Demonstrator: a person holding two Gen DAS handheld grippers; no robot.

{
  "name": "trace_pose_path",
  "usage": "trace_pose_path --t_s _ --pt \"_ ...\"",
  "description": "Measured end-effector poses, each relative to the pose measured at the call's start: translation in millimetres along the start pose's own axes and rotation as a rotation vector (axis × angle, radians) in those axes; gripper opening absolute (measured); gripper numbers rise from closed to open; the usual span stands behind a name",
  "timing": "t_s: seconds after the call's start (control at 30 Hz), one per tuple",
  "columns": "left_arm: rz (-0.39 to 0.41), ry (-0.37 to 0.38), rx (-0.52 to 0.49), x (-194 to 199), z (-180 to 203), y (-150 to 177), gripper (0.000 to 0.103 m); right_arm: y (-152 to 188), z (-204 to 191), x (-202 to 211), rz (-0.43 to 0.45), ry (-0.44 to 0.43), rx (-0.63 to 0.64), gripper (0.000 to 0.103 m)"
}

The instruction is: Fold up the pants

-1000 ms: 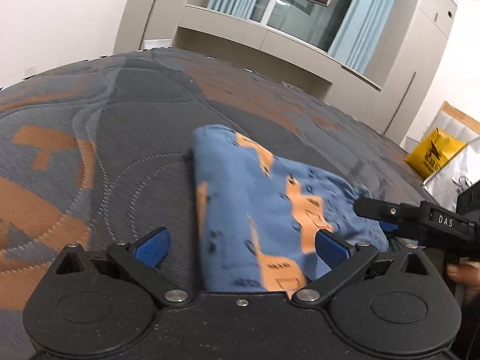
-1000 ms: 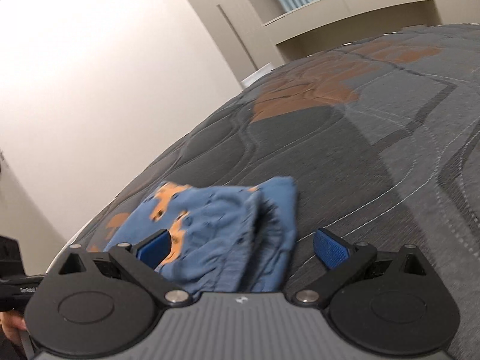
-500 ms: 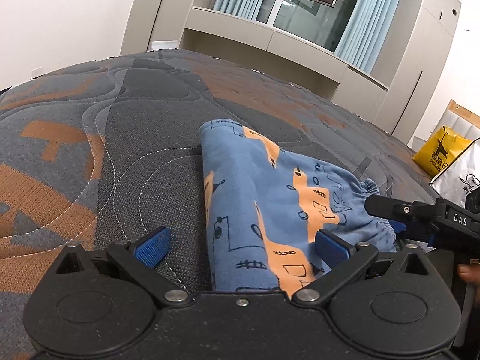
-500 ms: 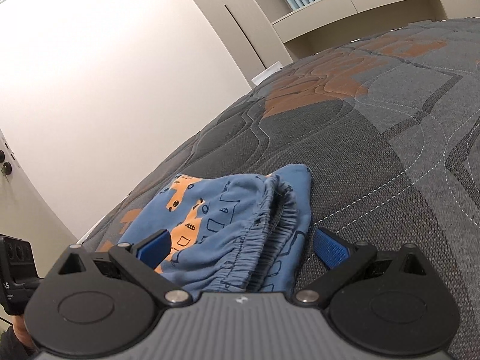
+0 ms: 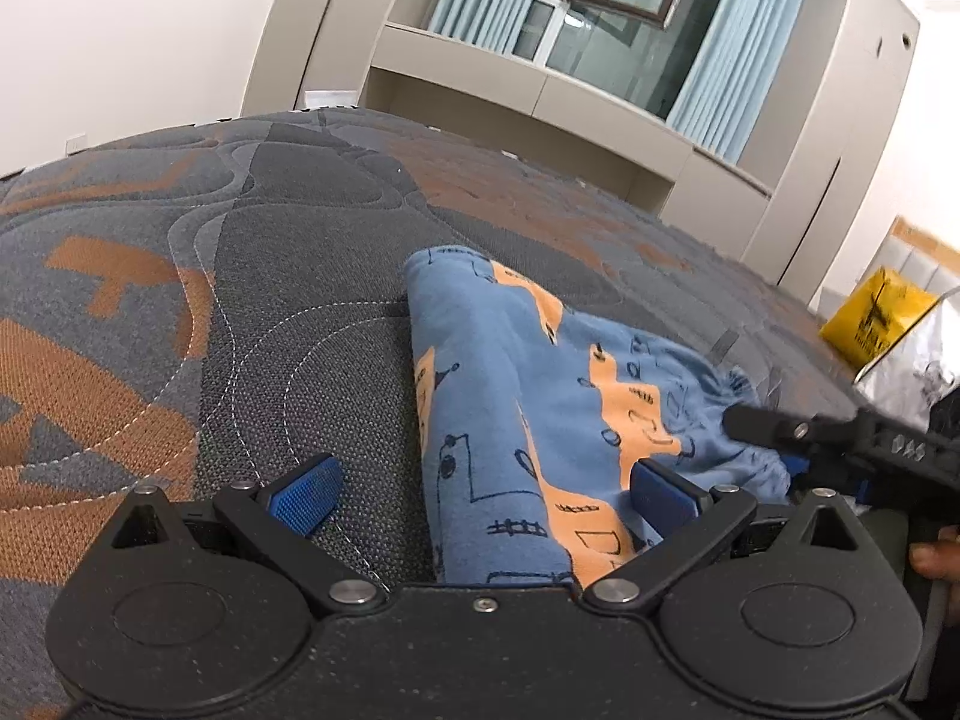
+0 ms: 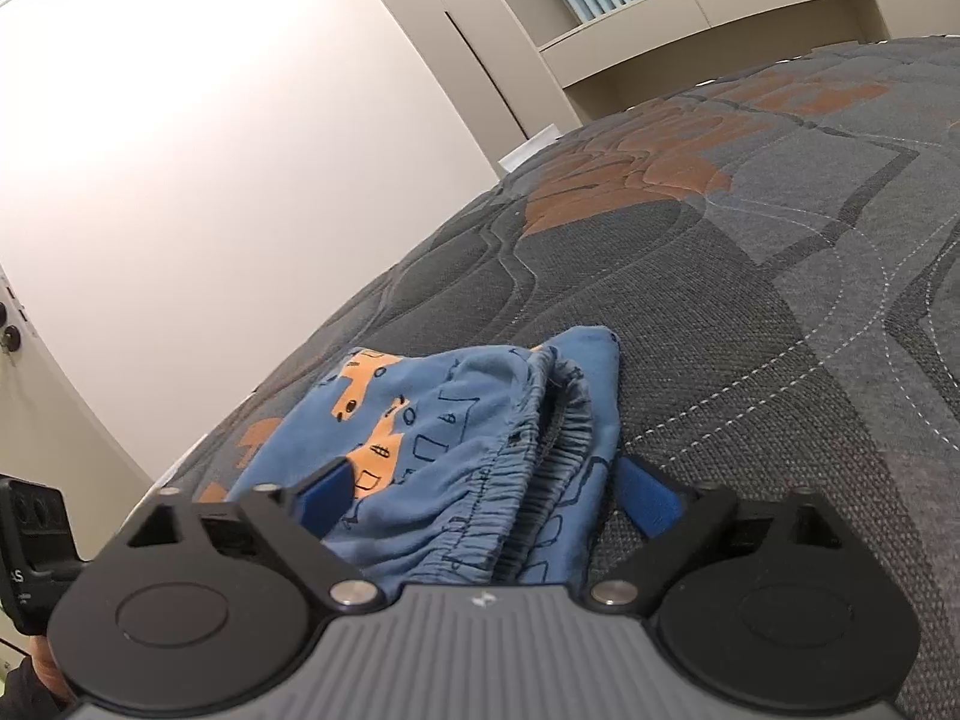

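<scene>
Left wrist view: grey and orange quilted bed [image 5: 312,276] filling most of the frame, with folded blue pants [image 5: 504,420] (orange patches, dark line drawings) lying flat near its close edge. Left tongs [image 5: 480,492] spread wide, one pad over bare bed, the other over the pants, gripping nothing. Right tongs [image 6: 489,495] seen from their own camera, jaws just closing in yet still apart, the gathered waistband between the pads but not pinched. Yellow bag [image 5: 873,315] far right, beyond the bed.
</scene>
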State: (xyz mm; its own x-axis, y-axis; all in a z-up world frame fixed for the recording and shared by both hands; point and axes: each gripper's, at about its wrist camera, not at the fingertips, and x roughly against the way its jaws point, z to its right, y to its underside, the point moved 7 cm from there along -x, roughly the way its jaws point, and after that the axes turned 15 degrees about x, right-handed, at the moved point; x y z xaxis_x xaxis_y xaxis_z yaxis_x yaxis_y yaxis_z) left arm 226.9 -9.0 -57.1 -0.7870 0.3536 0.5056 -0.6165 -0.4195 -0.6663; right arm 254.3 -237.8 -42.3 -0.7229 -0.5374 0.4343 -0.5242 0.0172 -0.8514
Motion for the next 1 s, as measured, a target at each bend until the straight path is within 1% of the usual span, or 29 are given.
trace_pose_path --t_s 0.07,0.1,0.17,0.2,0.27,0.3,0.33,0.4,0.47,0.5,0.53,0.57,0.6,0.63,0.73,0.87,1.0 --pt "0.018 0.024 0.039 3.7 -4.5 -2.7 0.102 1.3 0.6 1.4 0.001 0.005 -0.009 0.082" --pt "0.032 0.032 0.061 5.7 -6.7 -4.3 0.101 2.0 1.3 2.4 0.003 0.009 -0.015 0.08" --pt "0.052 0.047 0.104 8.5 -11.9 -6.6 0.094 2.7 4.4 3.9 0.007 0.015 -0.033 0.071" --pt "0.06 0.05 0.117 9.7 -13.8 -7.4 0.093 3.2 6.4 4.8 0.008 0.02 -0.043 0.068" --pt "0.066 0.053 0.128 10.5 -15.3 -7.8 0.088 4.1 10.7 6.1 0.009 0.032 -0.061 0.056" --pt "0.065 0.052 0.129 10.4 -15.2 -7.9 0.087 4.5 11.5 6.2 0.009 0.035 -0.068 0.054" --pt "0.064 0.048 0.127 10.1 -14.6 -7.9 0.083 4.7 12.2 6.4 0.01 0.036 -0.073 0.05" --pt "0.055 0.038 0.122 8.8 -13.3 -8.9 0.075 5.1 11.5 7.3 0.01 0.04 -0.072 0.047" --pt "0.042 0.019 0.115 6.4 -11.8 -8.8 0.059 5.4 10.2 7.8 0.012 0.046 -0.069 0.039" --pt "0.036 0.007 0.111 5.6 -11.1 -8.3 0.056 5.5 9.4 8.7 0.016 0.049 -0.068 0.037" --pt "0.03 0.006 0.11 4.9 -9.6 -9.0 0.05 5.9 8.8 9.7 0.02 0.053 -0.068 0.034" --pt "0.023 0.012 0.114 4.9 -8.1 -9.7 0.038 5.9 7.9 10.3 0.025 0.055 -0.068 0.032" --pt "0.013 0.018 0.122 4.2 -6.1 -10.2 0.037 6.4 6.8 11.6 0.029 0.06 -0.065 0.03" --pt "0.016 0.005 0.119 3.9 -4.4 -10.7 0.036 6.5 5.2 13.0 0.036 0.067 -0.06 0.028" --pt "0.027 -0.013 0.085 4.2 0.9 -10.4 0.032 6.9 -4.2 18.4 0.066 0.106 -0.025 0.024" --pt "0.033 -0.001 0.066 6.5 6.5 -17.1 0.026 3.9 -15.7 23.4 0.092 0.158 0.015 0.022" --pt "0.06 0.01 -0.003 7.6 14.2 -32.8 0.024 -6.1 -26.5 26.5 0.131 0.194 0.049 0.021"
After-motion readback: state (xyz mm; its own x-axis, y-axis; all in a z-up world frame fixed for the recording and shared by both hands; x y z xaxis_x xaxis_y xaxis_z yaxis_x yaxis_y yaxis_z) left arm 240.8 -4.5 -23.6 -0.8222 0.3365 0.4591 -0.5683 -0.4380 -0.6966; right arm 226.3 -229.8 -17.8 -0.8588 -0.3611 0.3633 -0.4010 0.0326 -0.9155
